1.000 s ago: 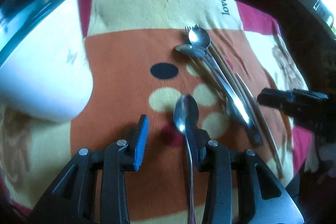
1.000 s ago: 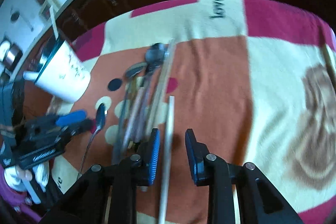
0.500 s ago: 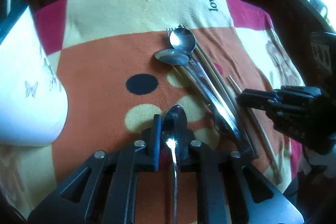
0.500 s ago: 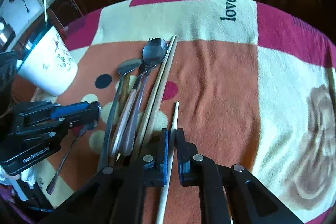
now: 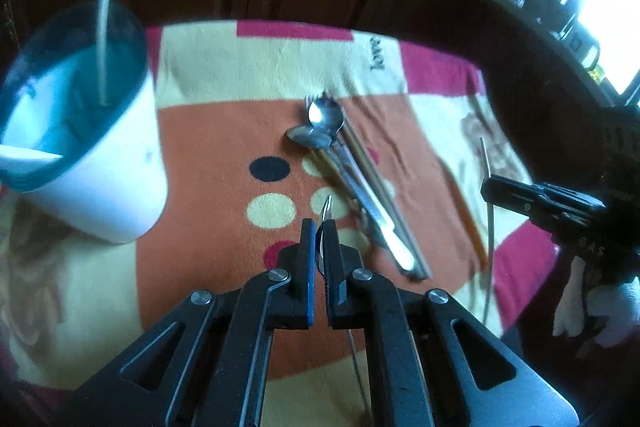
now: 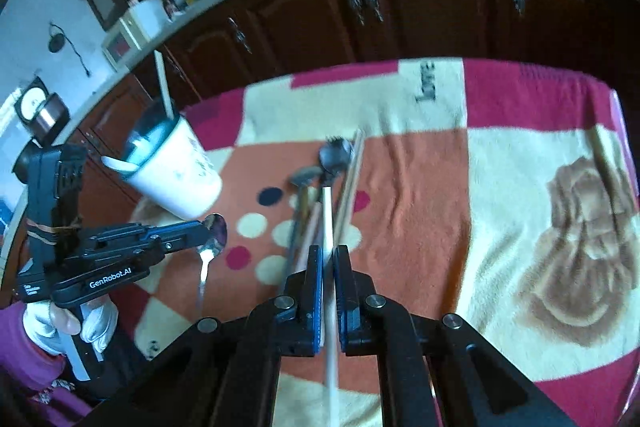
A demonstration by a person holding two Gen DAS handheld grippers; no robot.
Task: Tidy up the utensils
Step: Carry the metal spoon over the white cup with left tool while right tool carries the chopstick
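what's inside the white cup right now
Inside the white cup a pale chopstick leans on the rim, and a white handle pokes over the edge. The cup's wall hides its bottom.

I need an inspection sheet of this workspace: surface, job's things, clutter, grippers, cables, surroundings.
Surface: patterned blanket, orange, cream and pink.
Job's things: white cup holding a chopstick; pile of spoons, a fork and chopsticks on the blanket.
Clutter: nothing seen.
Grippers: left gripper shut on a spoon; right gripper shut on a white chopstick; both lifted off the blanket.
Cables: nothing seen.
Surroundings: dark cabinets, counter with bottles.
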